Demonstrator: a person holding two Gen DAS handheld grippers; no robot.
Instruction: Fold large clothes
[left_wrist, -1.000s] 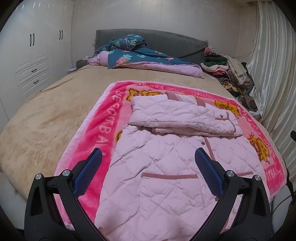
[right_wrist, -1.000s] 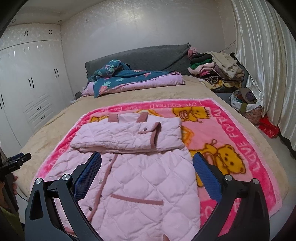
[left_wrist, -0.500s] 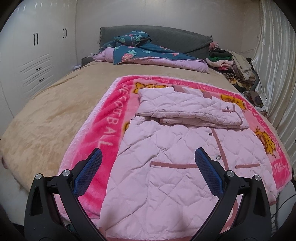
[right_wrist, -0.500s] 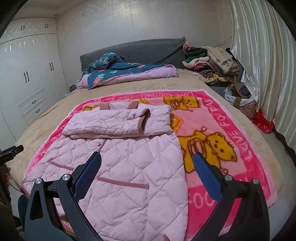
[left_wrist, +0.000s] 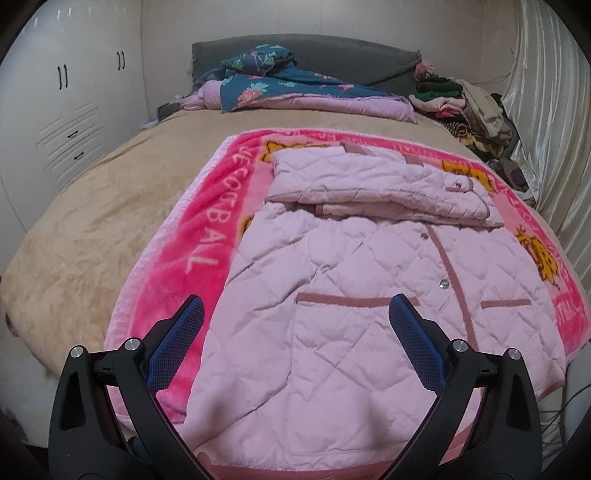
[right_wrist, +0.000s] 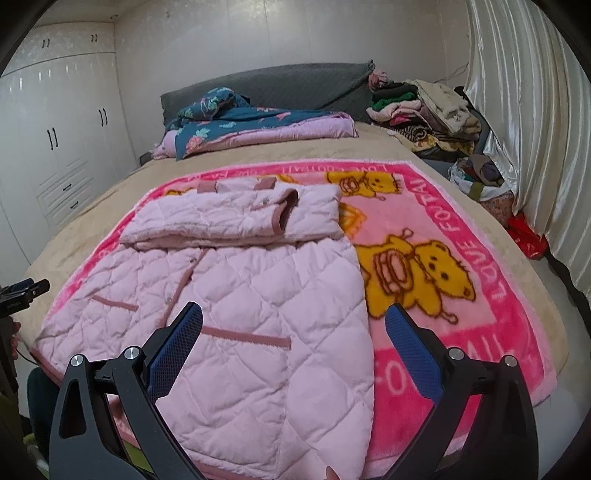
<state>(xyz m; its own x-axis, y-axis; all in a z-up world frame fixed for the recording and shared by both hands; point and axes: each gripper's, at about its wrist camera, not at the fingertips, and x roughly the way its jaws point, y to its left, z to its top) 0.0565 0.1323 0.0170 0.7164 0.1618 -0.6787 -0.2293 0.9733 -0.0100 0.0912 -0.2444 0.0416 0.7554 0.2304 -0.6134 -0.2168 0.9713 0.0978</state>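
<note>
A pale pink quilted coat (left_wrist: 351, 295) (right_wrist: 258, 295) lies front up on a bright pink blanket (left_wrist: 207, 236) (right_wrist: 461, 258) with yellow bear prints. Its sleeves are folded across the chest into a thick band (left_wrist: 376, 184) (right_wrist: 236, 218). The hem hangs near the bed's front edge. My left gripper (left_wrist: 295, 314) hovers open above the coat's lower left part. Over the coat's lower right side my right gripper (right_wrist: 293, 321) also stands open, holding nothing. Both sets of fingers are apart from the fabric.
The beige bed (left_wrist: 92, 221) carries a folded floral quilt (left_wrist: 295, 88) by the grey headboard (right_wrist: 295, 85). A pile of clothes (right_wrist: 424, 110) sits at the far right, bags (right_wrist: 480, 173) below it. White wardrobes (left_wrist: 66, 103) line the left wall, curtains (right_wrist: 535, 129) the right.
Both grippers have drawn back toward the foot of the bed and dropped lower, so the coat's hem and pockets fill more of each view. The coat itself has not moved.
</note>
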